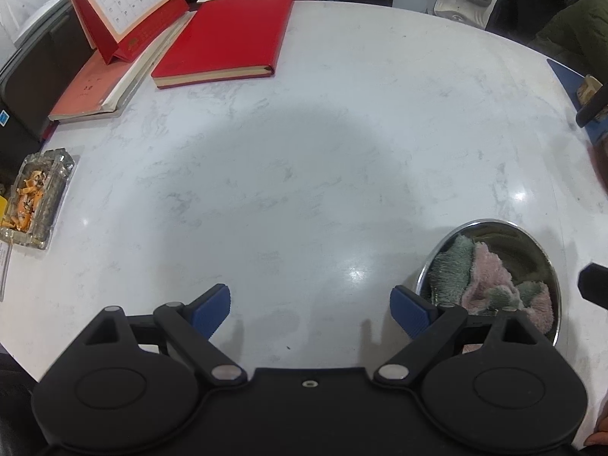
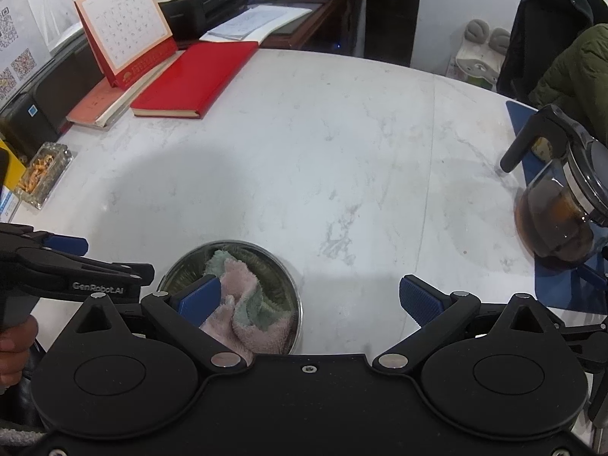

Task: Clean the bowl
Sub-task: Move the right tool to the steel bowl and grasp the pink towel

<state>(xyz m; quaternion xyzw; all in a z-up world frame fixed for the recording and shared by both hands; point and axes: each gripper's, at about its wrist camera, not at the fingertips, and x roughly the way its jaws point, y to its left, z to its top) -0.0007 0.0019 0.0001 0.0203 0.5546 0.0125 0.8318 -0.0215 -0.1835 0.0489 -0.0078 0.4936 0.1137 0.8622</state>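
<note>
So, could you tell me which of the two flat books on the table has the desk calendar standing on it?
The salmon-pink book, at the table edge; the bright red book beside it carries nothing.

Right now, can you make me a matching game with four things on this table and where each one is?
Things:
1. cloth
2. tea pot
3. calendar
4. ashtray

Places:
A. at the table's left edge, full of orange butts
B. standing on the books at the far left
C. crumpled inside the metal bowl
D. on a blue mat at the right edge

Pairs: 1-C, 2-D, 3-B, 4-A
</note>
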